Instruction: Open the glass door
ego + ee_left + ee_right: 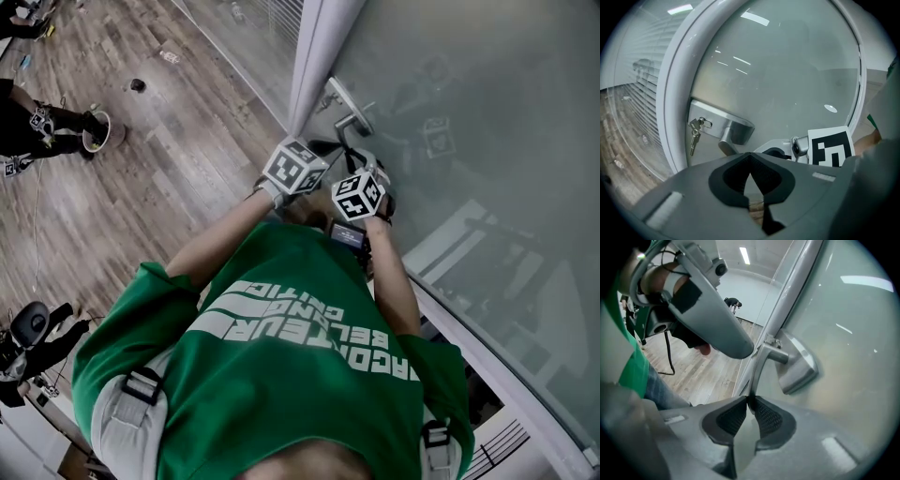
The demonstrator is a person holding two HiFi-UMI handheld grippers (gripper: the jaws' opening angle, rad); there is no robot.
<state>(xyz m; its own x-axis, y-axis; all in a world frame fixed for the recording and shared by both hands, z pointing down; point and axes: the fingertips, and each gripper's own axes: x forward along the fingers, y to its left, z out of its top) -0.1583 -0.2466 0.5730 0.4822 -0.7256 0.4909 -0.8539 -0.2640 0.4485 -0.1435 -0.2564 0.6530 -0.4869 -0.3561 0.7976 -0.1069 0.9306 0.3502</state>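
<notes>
The glass door [487, 112] stands right in front of me, in a pale frame [314, 56]. Its metal lever handle [764, 364] comes off a lock plate [799, 366] and points down. My right gripper [750, 401] is shut on the lever's end. A bunch of keys [695, 133] hangs from the lock plate [729, 126] beside the lever's stem [725, 146]. My left gripper [750, 174] is shut on nothing, a little short of the handle and beside the right gripper's marker cube [832, 146]. From above, both cubes [293, 169] [358, 195] sit just under the handle [352, 120].
Wooden floor [169, 159] stretches to the left of the door. Another person [42, 127] stands at the far left of it. Dark equipment [28, 328] sits at the lower left. A slatted blind [644, 93] shows behind the glass pane beside the door.
</notes>
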